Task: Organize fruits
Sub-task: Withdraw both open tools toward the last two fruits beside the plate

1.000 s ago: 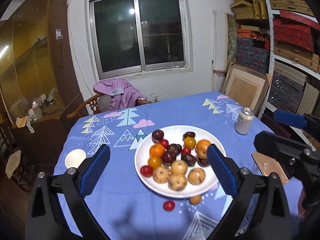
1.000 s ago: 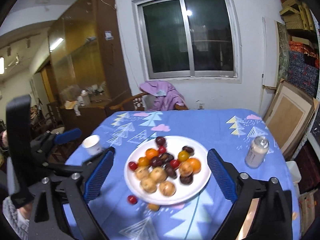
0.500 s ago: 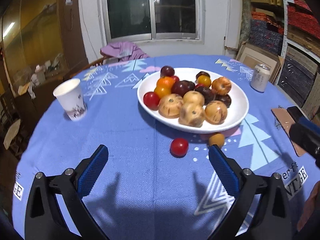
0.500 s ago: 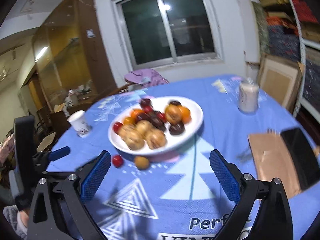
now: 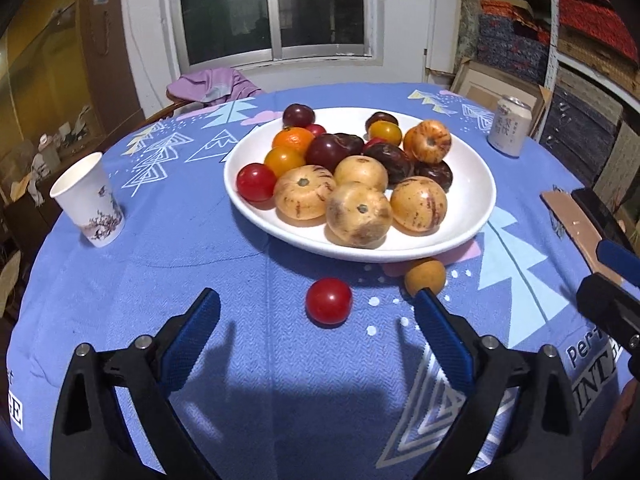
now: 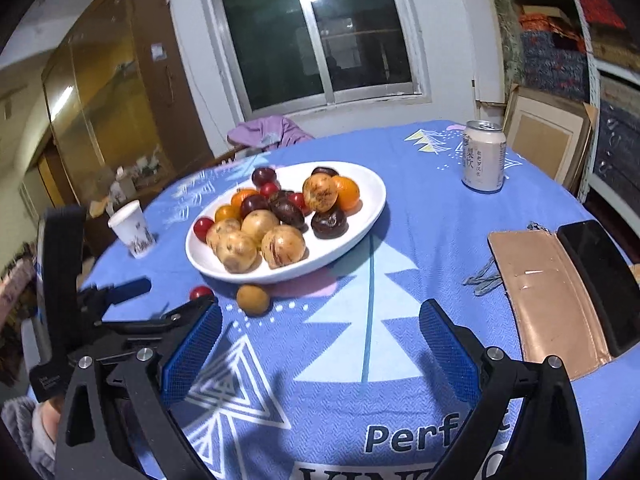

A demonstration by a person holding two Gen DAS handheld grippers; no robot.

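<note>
Looking through the left wrist camera, I see my left gripper (image 5: pixel 316 320) spread wide with nothing between its blue pads (image 5: pixel 192 344), low over the blue cloth (image 5: pixel 160 264). A red tomato (image 5: pixel 329 301) lies on the cloth just ahead, roughly centred between the fingers and touching neither. A small tan fruit (image 5: pixel 425 274) sits right of it, against the near edge of the white plate (image 5: pixel 476 184), just beyond the right fingertip. On the plate: four pale speckled round fruits at the front, dark plums behind, a red tomato at the left rim, orange and yellow fruits further back. A paper cup (image 5: pixel 90 200) stands upright well to the left; a can (image 5: pixel 511 127) stands upright at the far right. Part of the other tool shows at the right edge. Switching to the right wrist camera, my right gripper (image 6: pixel 320 334) is likewise released, fingers wide, empty, over the cloth (image 6: pixel 420 240) nearer the printed lettering. The plate (image 6: pixel 360 216) lies ahead and left, the tan fruit (image 6: pixel 253 299) touching or almost touching its near rim, the tomato (image 6: pixel 201 292) just left of that and partly hidden behind the left tool (image 6: pixel 120 292). The can (image 6: pixel 483 156) stands ahead to the right; the cup (image 6: pixel 132 229) sits left of the plate. A tan wallet (image 6: pixel 548 296) with a dark phone (image 6: pixel 600 276) alongside it lies at the right.
</note>
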